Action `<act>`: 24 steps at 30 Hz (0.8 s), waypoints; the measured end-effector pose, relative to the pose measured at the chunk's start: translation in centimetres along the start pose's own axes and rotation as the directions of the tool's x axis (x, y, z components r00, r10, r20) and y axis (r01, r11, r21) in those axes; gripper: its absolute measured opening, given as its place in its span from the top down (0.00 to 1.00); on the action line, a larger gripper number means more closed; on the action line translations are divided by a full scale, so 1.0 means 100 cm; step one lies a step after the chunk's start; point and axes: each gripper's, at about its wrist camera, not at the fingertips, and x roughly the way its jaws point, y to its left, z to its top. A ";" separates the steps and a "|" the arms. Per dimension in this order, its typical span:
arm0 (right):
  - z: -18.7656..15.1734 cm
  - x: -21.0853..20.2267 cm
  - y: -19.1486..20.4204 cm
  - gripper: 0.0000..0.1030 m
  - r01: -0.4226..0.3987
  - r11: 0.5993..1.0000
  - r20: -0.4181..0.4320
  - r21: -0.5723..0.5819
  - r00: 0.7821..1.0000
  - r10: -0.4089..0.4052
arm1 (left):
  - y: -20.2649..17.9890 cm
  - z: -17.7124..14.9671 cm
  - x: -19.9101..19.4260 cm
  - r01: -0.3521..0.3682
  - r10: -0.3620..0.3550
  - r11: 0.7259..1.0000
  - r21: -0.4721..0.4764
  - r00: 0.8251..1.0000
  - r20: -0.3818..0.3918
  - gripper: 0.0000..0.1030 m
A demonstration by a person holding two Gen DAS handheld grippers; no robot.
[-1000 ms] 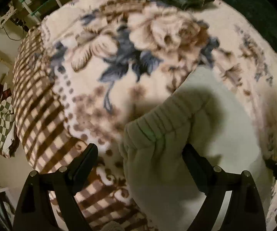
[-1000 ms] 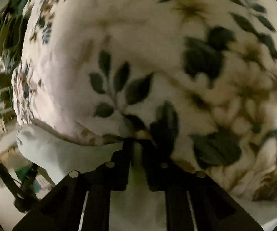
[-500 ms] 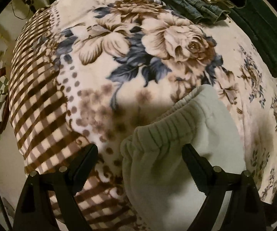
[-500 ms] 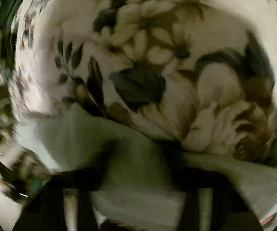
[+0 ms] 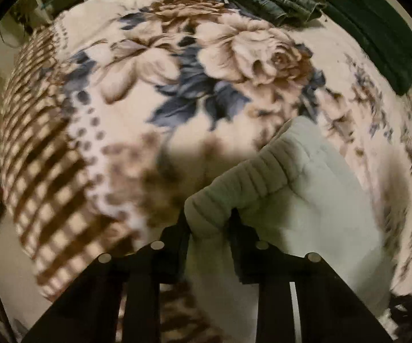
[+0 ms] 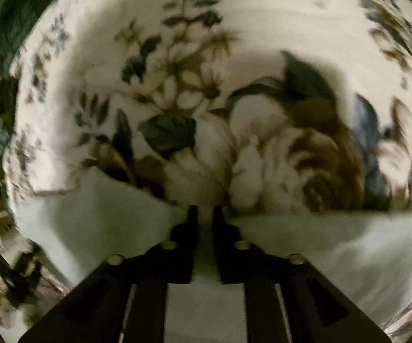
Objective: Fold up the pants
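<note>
Pale cream sweatpants (image 5: pixel 306 200) lie on a floral blanket (image 5: pixel 177 100). My left gripper (image 5: pixel 209 223) is shut on the ribbed waistband (image 5: pixel 249 177) at its near corner. In the right wrist view my right gripper (image 6: pixel 205 214) is shut on an edge of the same pale pants (image 6: pixel 334 245), which spread left and right of the fingers over the blanket (image 6: pixel 234 57). The view is blurred.
Dark green folded clothes (image 5: pixel 277 3) and a dark green cloth (image 5: pixel 383 28) lie at the far edge of the bed. The blanket's checked border (image 5: pixel 48 185) marks the left bed edge, with floor beyond.
My left gripper was open around the waistband and has closed on it. My right gripper, shut on the pants throughout, has moved across the blanket with them.
</note>
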 end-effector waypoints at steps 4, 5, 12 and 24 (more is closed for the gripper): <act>-0.021 -0.017 -0.020 0.67 -0.058 0.996 0.002 0.064 0.998 0.058 | 0.013 -0.006 0.012 -0.019 0.020 1.000 0.018 0.999 -0.033 0.76; -0.023 -0.016 -0.023 0.63 -0.073 0.995 -0.007 0.073 0.997 0.074 | 0.010 -0.005 0.008 -0.021 0.021 0.999 0.034 0.999 -0.024 0.76; 0.024 0.015 0.032 0.35 -0.198 0.980 -0.053 -0.017 0.979 0.197 | 0.023 0.000 0.008 0.013 -0.014 1.000 -0.008 0.999 -0.052 0.74; 0.047 0.070 0.125 0.83 -0.403 0.881 -0.420 -0.249 0.864 0.277 | 0.019 0.003 0.012 0.009 -0.009 1.000 0.020 0.999 -0.042 0.73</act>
